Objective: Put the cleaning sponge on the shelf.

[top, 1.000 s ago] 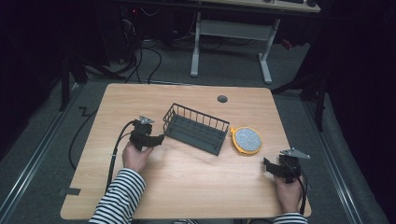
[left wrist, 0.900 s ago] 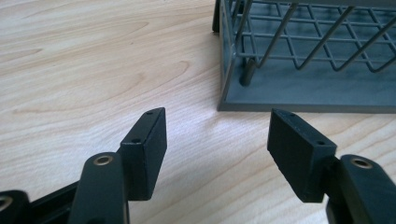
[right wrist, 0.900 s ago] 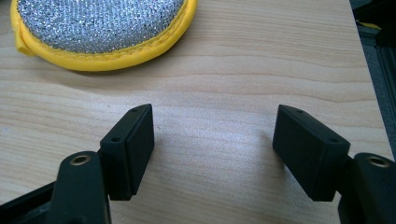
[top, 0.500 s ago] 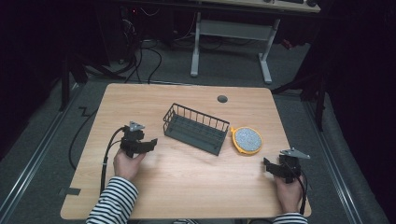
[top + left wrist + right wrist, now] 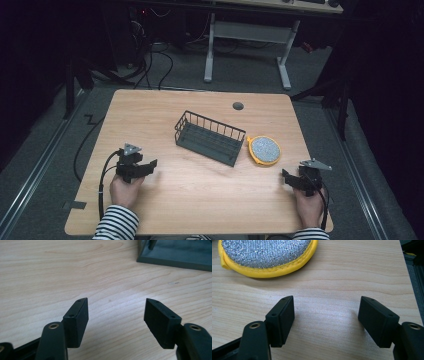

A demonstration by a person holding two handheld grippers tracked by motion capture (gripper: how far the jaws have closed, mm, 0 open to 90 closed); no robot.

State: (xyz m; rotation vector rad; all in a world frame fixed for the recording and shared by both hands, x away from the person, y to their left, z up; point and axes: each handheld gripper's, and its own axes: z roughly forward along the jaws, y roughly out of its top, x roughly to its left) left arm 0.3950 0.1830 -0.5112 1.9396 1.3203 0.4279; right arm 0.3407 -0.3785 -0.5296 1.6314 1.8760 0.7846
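Wood-grain tabletop (image 5: 200, 200) with my left gripper (image 5: 150, 165) and right gripper (image 5: 287, 177) resting low, both with jaws spread and nothing between them. Yellow-rimmed scouring pad (image 5: 264, 150) lies just beside the wire basket (image 5: 210, 137), outside it and near my right jaws; judged so, the placing is not yet begun. In my left gripper view the basket is cut off at one corner, its inside hard to make out.

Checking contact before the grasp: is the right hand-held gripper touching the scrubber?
Apart. The right gripper view shows bare table between the open right hand-held gripper and the scrubber.
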